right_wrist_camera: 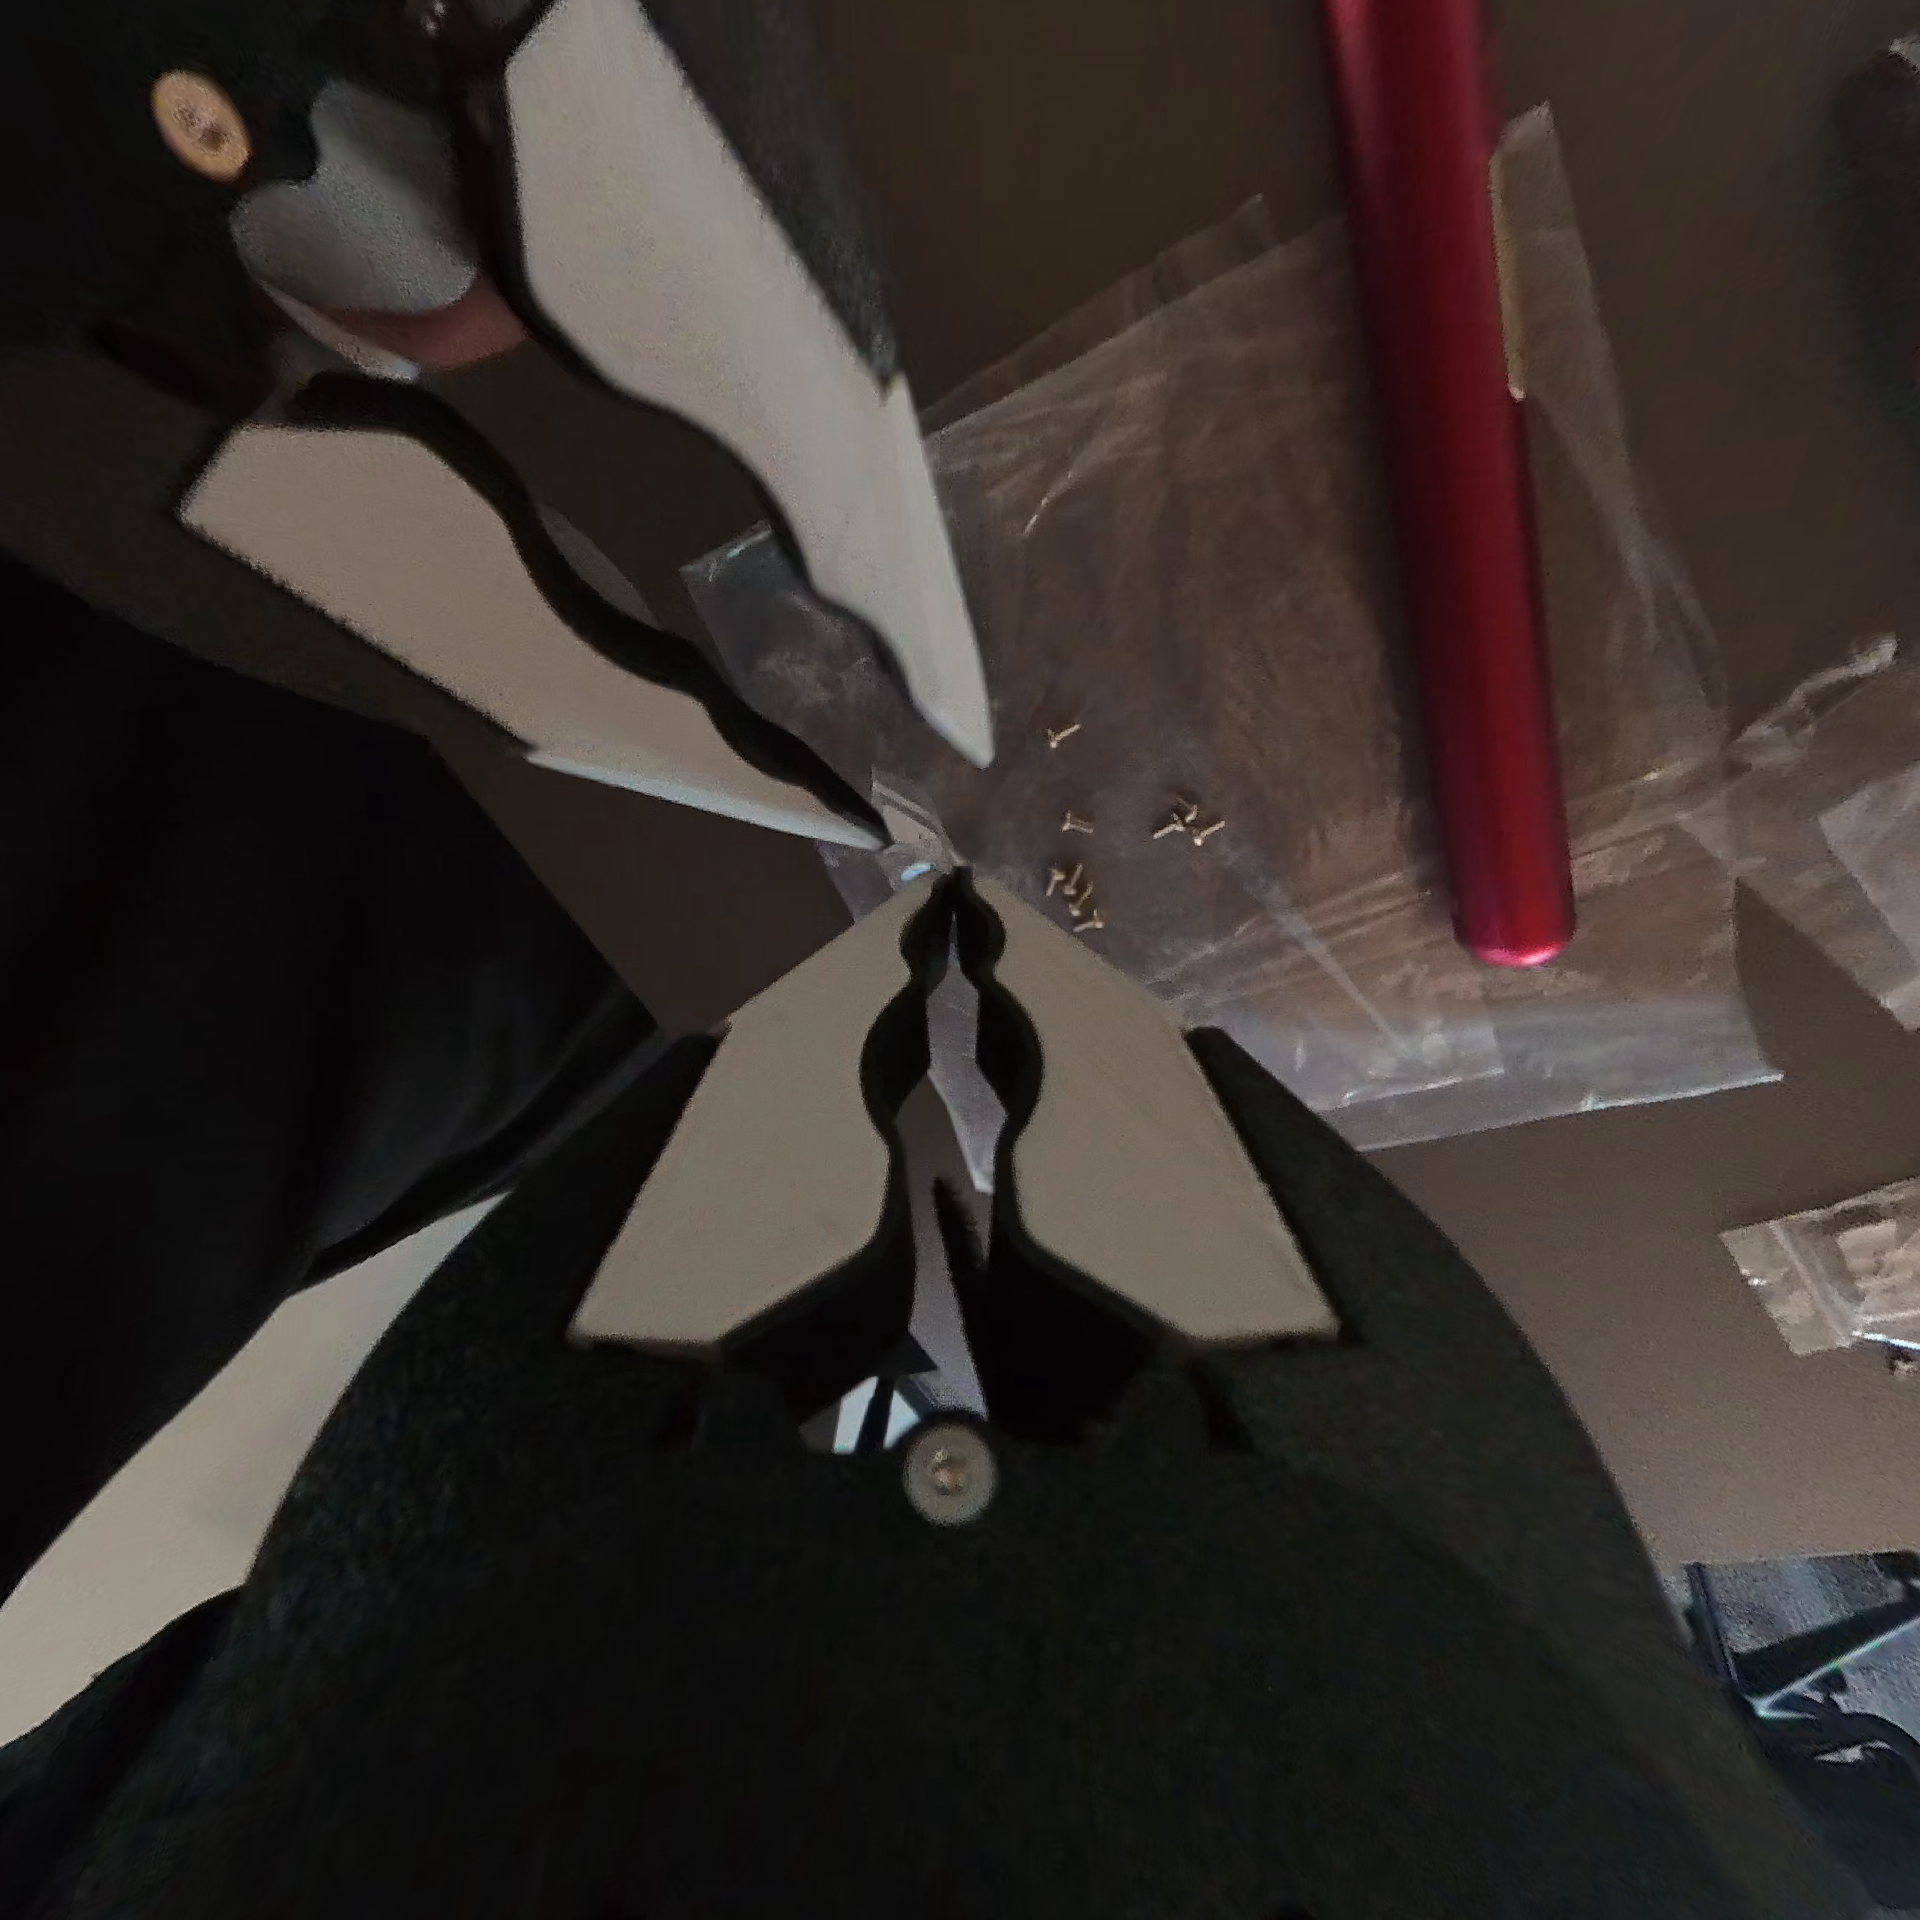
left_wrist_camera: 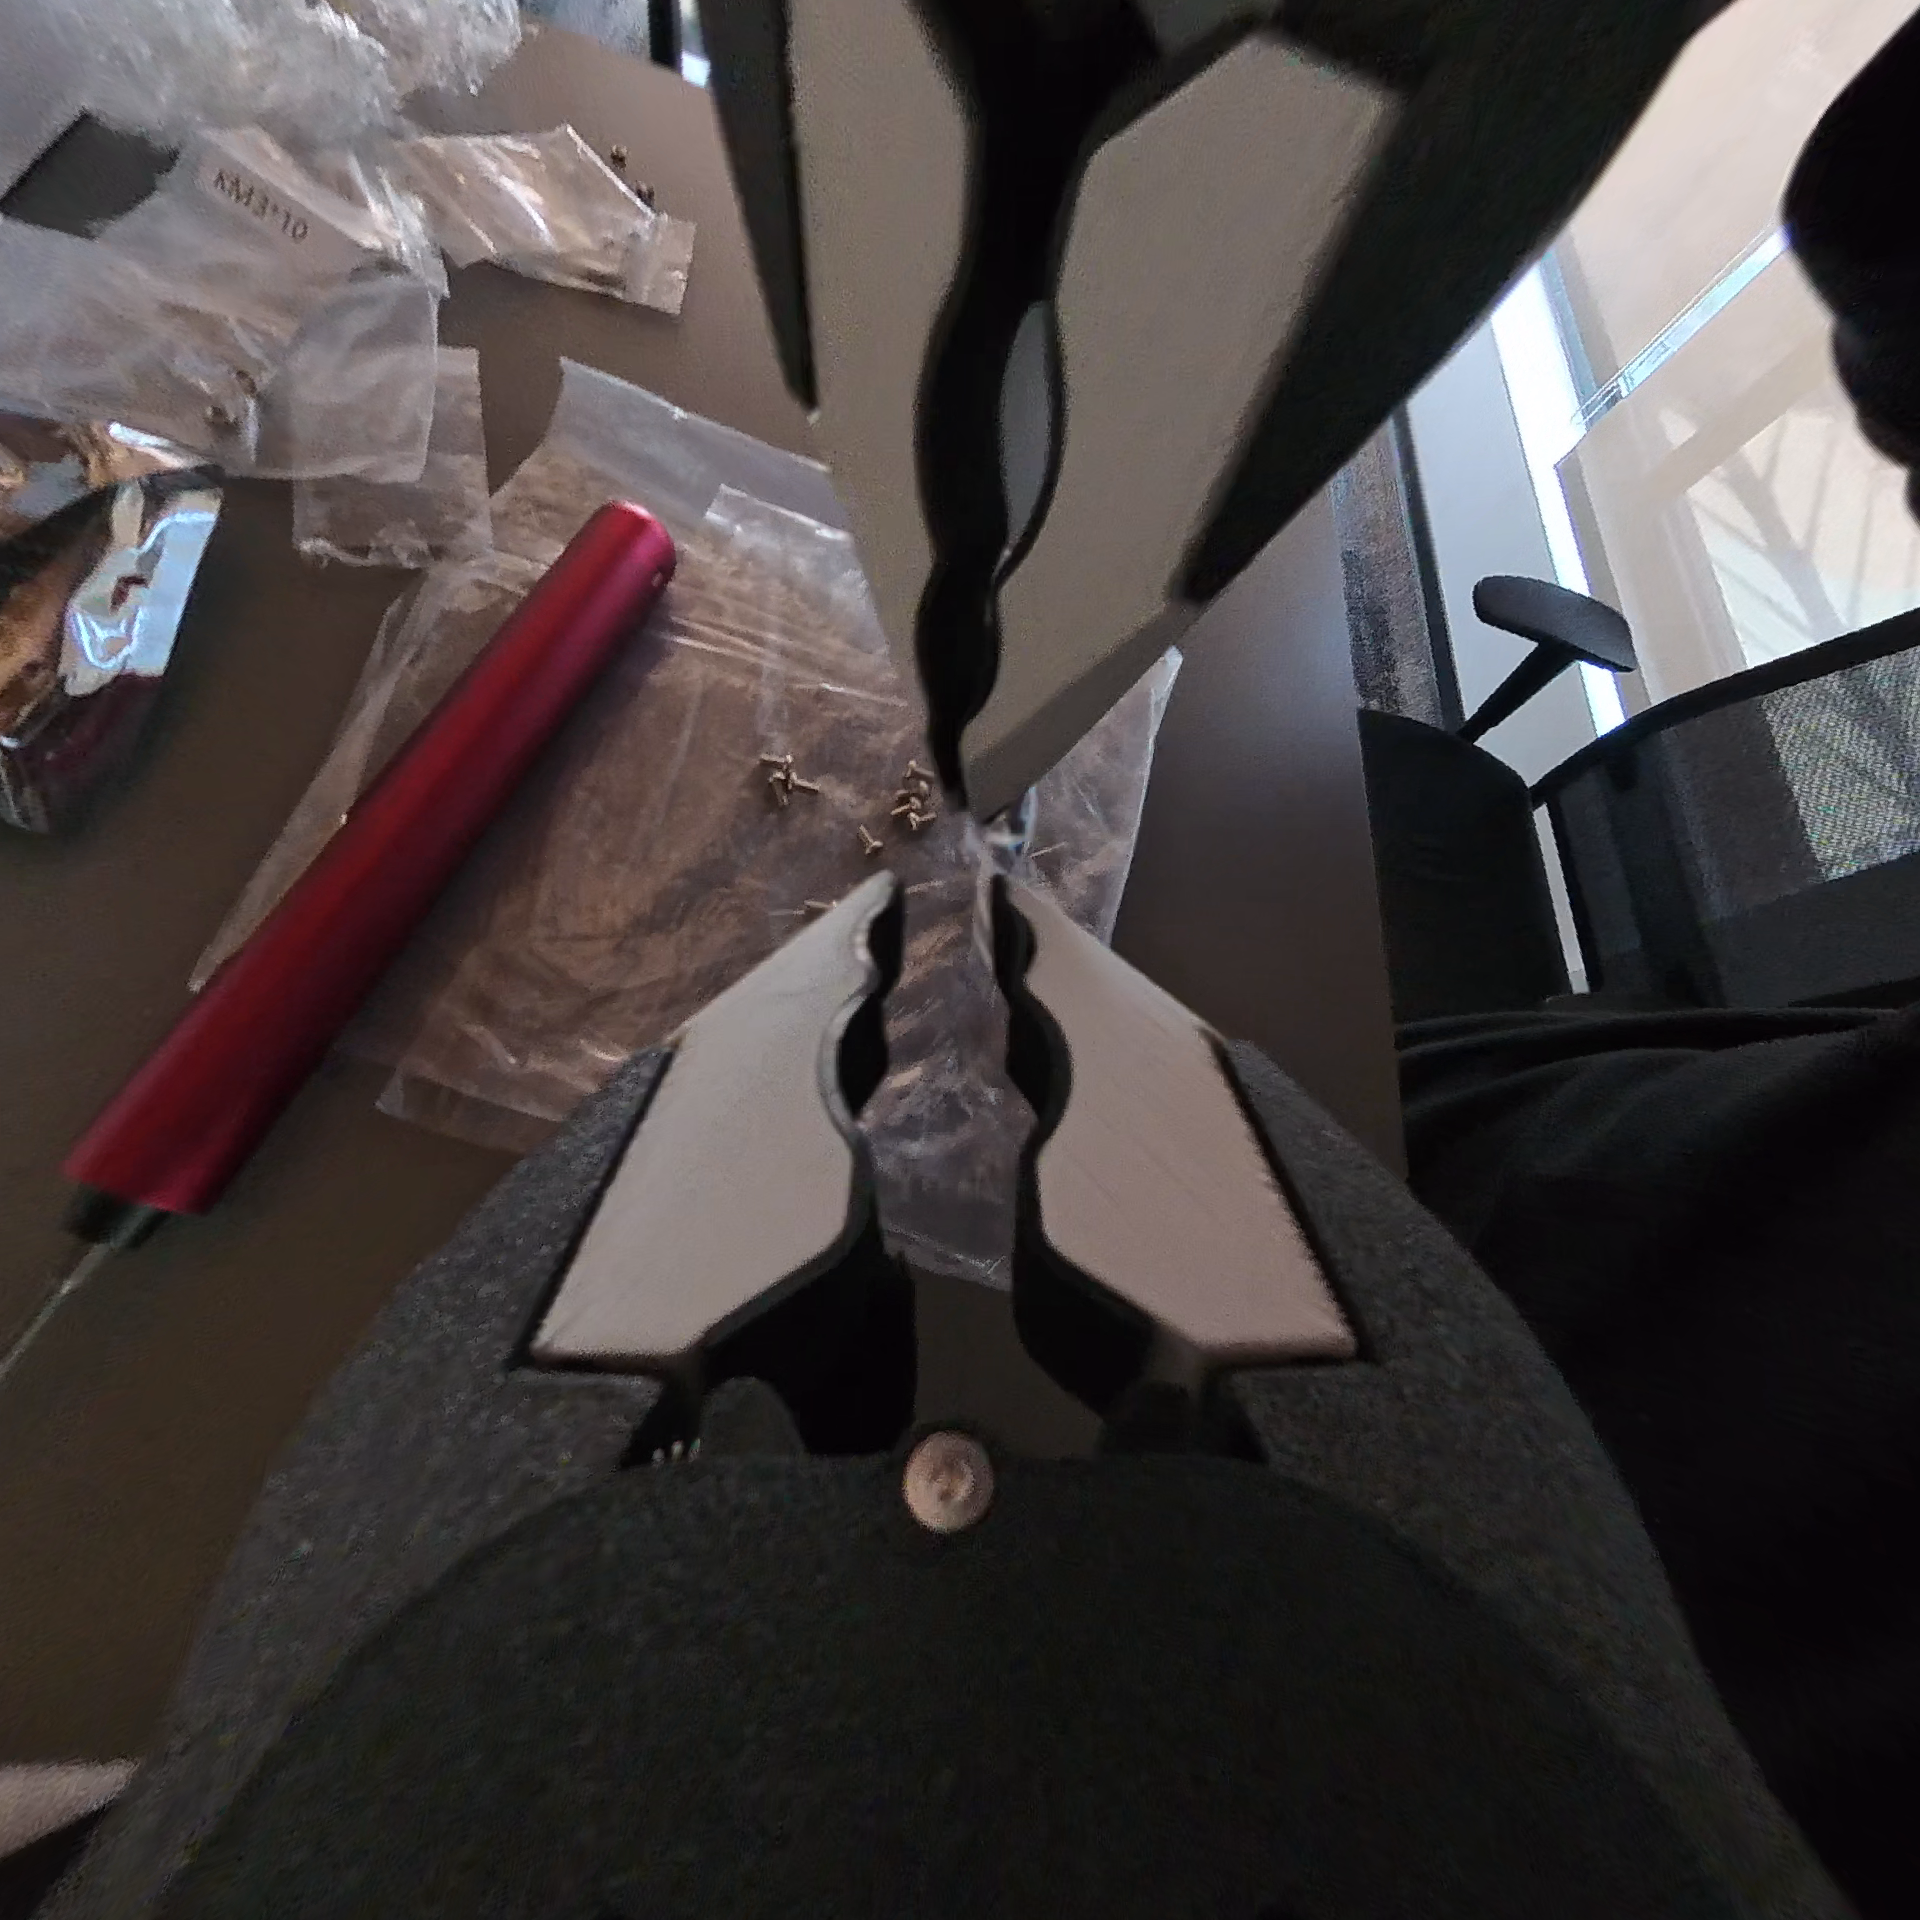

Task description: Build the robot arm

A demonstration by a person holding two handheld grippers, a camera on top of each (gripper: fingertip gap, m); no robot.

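Left tongs (left_wrist_camera: 943, 883), slightly parted, straddle a small clear plastic bag (left_wrist_camera: 935, 1060) without pinching it. Right tongs (right_wrist_camera: 954, 883) grip this bag's corner, tips closed. Tiny brass screws (right_wrist_camera: 1081, 883) lie just beyond both, near a red metal cylinder (right_wrist_camera: 1455, 520) on the brown counter (right_wrist_camera: 1039, 156).

One printed marking only: a short dark line of characters on a white label (left_wrist_camera: 260, 203), upper left of the left wrist view, stuck to a crumpled clear bag (left_wrist_camera: 343, 249) (seen upside down). Wording not reproduced here. Nothing else legible.
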